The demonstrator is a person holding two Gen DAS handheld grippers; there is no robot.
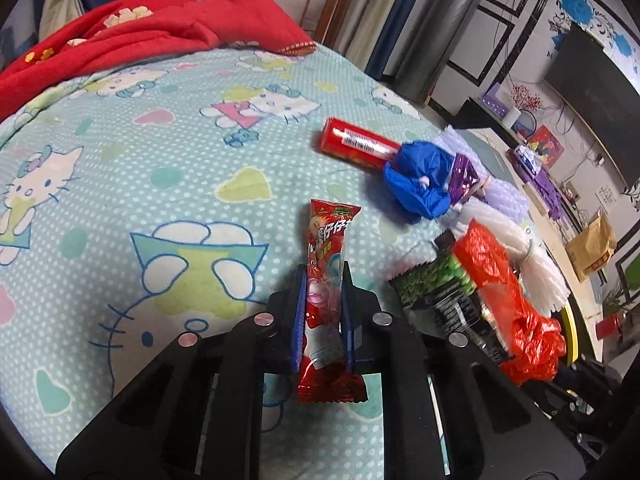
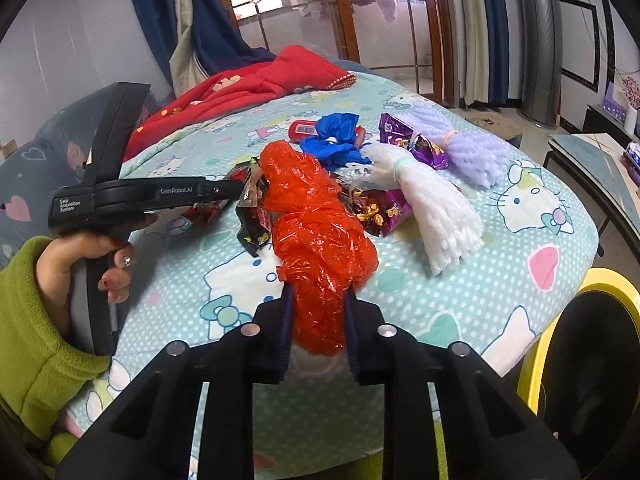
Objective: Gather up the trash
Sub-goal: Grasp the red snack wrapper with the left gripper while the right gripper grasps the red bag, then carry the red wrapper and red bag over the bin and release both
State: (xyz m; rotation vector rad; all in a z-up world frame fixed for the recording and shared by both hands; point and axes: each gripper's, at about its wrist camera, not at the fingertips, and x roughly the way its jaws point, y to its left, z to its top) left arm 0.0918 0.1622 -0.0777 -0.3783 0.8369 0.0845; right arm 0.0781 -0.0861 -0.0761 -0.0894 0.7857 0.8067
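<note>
My left gripper (image 1: 323,270) is shut on a long red strawberry sweet wrapper (image 1: 330,232) that lies on the cartoon-cat bedsheet (image 1: 160,160); both blue pads press its sides. In the right wrist view my right gripper (image 2: 318,292) is shut on the near end of a crumpled orange-red plastic bag (image 2: 316,216). Around that bag lie a dark snack packet (image 2: 250,216), purple wrappers (image 2: 384,208), a white foam net (image 2: 436,216), a lilac foam net (image 2: 468,148), a blue crumpled bag (image 2: 336,140) and a red tube (image 2: 304,130).
A yellow-rimmed black bin (image 2: 600,280) stands low at the bed's right edge. A red blanket (image 1: 160,28) covers the far end of the bed. A hand (image 2: 80,256) in a green sleeve holds the left tool at the left. A TV bench runs along the right wall.
</note>
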